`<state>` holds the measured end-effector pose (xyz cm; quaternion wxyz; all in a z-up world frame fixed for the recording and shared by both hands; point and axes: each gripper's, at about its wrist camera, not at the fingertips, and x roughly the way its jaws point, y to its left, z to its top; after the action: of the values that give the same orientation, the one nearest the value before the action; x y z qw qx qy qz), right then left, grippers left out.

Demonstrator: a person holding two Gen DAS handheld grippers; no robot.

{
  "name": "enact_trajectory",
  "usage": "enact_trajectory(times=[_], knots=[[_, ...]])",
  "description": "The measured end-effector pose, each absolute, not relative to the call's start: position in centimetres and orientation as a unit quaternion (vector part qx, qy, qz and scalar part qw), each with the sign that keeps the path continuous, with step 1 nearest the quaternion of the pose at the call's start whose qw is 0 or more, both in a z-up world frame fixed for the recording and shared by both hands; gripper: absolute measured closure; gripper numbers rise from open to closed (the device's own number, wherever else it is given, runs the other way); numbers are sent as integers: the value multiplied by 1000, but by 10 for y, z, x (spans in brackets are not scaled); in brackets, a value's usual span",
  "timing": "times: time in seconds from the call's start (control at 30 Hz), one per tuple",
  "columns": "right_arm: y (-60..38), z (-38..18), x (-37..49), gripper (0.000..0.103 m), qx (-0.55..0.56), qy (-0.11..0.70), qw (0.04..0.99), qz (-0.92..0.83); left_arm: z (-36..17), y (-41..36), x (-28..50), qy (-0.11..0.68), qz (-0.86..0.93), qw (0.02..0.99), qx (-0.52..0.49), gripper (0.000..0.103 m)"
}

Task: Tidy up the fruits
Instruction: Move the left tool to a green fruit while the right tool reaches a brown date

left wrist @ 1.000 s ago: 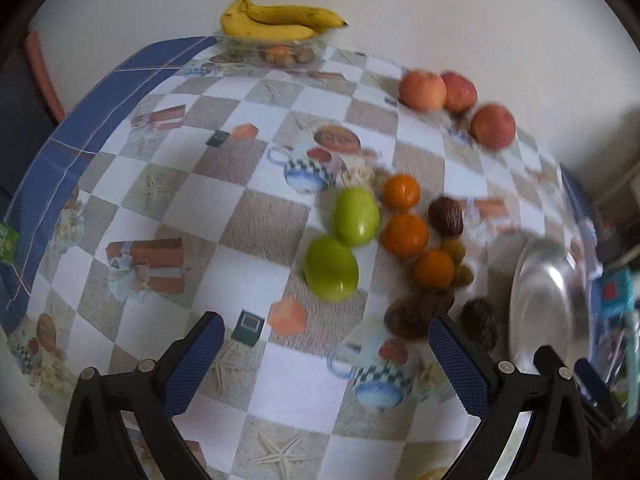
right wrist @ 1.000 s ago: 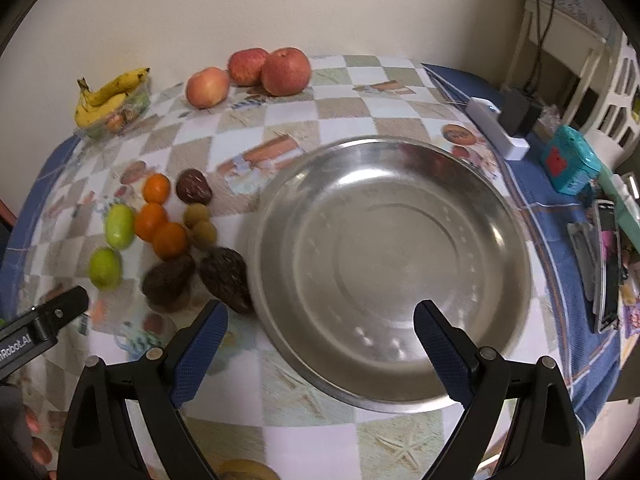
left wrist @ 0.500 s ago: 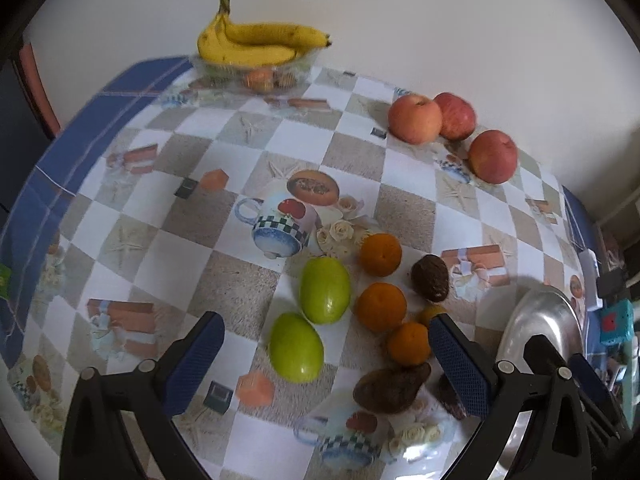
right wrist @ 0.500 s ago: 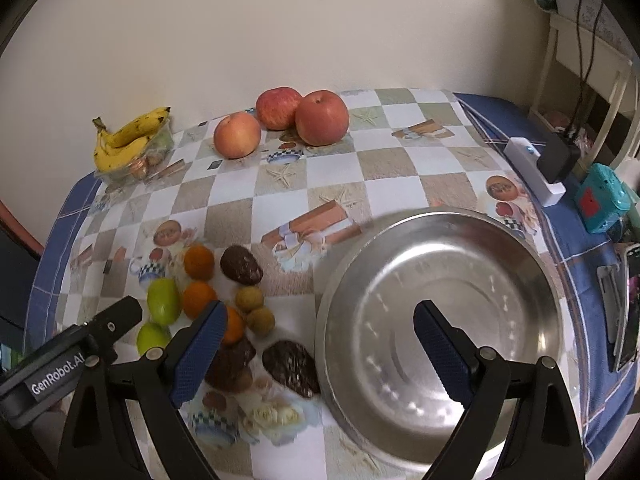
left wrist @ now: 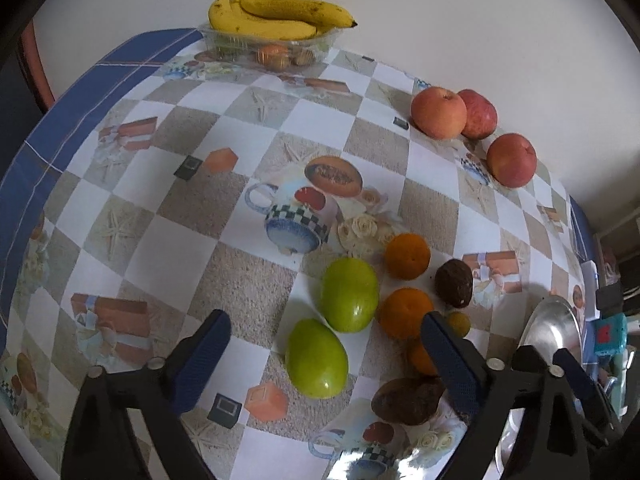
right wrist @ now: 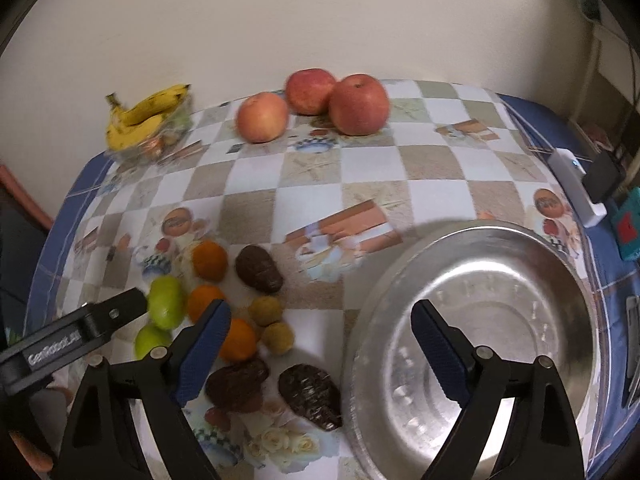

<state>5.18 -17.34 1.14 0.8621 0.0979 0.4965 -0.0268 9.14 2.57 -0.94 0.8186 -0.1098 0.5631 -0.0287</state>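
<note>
Fruit lies on a checked tablecloth. Two green fruits [left wrist: 349, 295] [left wrist: 317, 358], three oranges [left wrist: 407, 256], small yellow fruits [right wrist: 265, 310] and dark brown avocados [right wrist: 258, 269] cluster together. Three apples [right wrist: 358, 105] sit near the wall. Bananas [left wrist: 272, 14] rest on a clear tray. A big steel bowl [right wrist: 480, 320] stands empty at the right. My left gripper [left wrist: 326, 364] is open above the nearer green fruit. My right gripper [right wrist: 320, 356] is open and empty, between the cluster and the bowl. The left gripper also shows in the right wrist view [right wrist: 80, 328].
A clear plastic tray [left wrist: 268, 50] under the bananas holds small fruit. A white charger and black plug [right wrist: 580, 184], a teal box [right wrist: 628, 228] and a phone lie along the table's right edge. The wall runs behind the table.
Both grippers have pulled back and tilted up, so more of the far table shows. The left gripper has drawn nearer over the green fruits. Both stay open and empty.
</note>
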Motion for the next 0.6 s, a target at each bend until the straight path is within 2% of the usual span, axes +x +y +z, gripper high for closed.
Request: enact_trajectory(times=[0.13, 0.2, 0.27, 0.33, 0.6], knots=[[-161, 7, 46, 29, 71, 510, 857, -6, -14, 22, 87, 574, -40, 810, -111, 12], [-158, 3, 43, 31, 68, 517, 853, 2, -17, 21, 83, 581, -38, 806, -108, 14], [-156, -1, 41, 45, 68, 527, 847, 9, -20, 20, 81, 586, -40, 801, -111, 16], [-154, -6, 40, 51, 67, 535, 842, 12, -24, 20, 79, 592, -41, 797, -113, 16], [-146, -15, 36, 59, 52, 559, 827, 23, -36, 18, 79, 610, -36, 784, -110, 17]])
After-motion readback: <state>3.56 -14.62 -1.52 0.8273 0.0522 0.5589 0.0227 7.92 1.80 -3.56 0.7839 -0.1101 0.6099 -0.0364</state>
